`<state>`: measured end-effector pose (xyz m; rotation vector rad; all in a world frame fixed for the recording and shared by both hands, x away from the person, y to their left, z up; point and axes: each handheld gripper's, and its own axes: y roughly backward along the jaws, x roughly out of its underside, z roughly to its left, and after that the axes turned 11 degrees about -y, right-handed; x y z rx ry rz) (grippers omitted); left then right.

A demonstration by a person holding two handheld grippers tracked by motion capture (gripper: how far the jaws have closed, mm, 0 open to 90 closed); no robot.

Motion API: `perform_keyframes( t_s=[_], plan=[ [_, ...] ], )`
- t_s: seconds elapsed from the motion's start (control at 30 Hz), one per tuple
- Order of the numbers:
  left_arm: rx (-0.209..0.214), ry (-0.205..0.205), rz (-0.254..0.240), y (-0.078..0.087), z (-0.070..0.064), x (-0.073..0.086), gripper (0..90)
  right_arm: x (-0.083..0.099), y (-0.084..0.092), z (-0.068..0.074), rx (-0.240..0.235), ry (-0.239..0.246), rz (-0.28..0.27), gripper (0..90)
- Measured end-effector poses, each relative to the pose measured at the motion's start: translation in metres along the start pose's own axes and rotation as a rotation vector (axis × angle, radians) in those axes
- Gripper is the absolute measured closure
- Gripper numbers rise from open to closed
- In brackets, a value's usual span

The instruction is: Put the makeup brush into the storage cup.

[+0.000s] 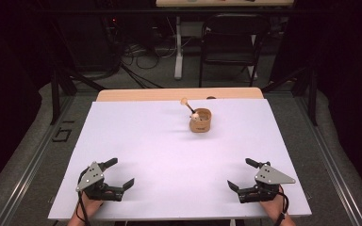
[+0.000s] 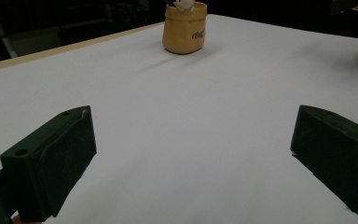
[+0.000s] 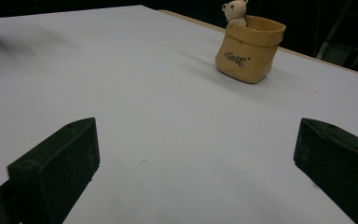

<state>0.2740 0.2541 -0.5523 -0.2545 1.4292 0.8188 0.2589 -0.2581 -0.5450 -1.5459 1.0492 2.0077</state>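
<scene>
A small tan pot (image 1: 201, 121) shaped like a sack stands upright on the white worktop (image 1: 160, 155), toward the far edge and a little right of the middle. Dark lettering runs across its front, too small to read. A tiny pale bear figure (image 3: 234, 12) peeks over the rim at the back of the pot, and a thin dark stick with a pale round knob (image 1: 185, 100) at its end leans out of the pot toward the far left. The left claw (image 1: 121, 173) rests near the front left corner of the worktop, held by a hand that comes in from the bottom edge, with a grey three-cornered plate on top. Its jaws are spread wide with nothing between them, and in the left gripper view the bare white surface lies between the two black jaws while the pot (image 2: 184, 29) stands well ahead. The right claw (image 1: 238, 173) rests near the front right corner, likewise held by a hand and topped with a grey plate. Its jaws also stand wide apart and hold nothing; in the right gripper view the pot (image 3: 250, 49) stands well ahead and to the right, its lettered face turned toward the camera. Both claws are well apart from the pot and from each other. Beyond the worktop, a dark folding chair (image 1: 230, 42) stands on the floor among cables.
</scene>
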Motion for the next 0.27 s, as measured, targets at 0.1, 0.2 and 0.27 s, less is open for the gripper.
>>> perform_keyframes(
  t_s=[0.1, 0.2, 0.27],
  plan=[
    [0.005, -0.007, 0.004, -0.0002, -0.0002, -0.0001, 0.1, -0.0005, 0.0010, 0.0004, -0.001, 0.000, -0.010, 0.0],
    [0.019, -0.009, 0.001, -0.0007, 0.0003, 0.0001, 0.1, -0.0009, 0.0021, 0.0002, 0.003, 0.003, -0.017, 0.0],
    [0.023, -0.012, 0.002, -0.0010, 0.0002, 0.0000, 0.1, -0.0010, 0.0024, 0.0001, 0.006, 0.001, -0.032, 0.0]
  ],
)
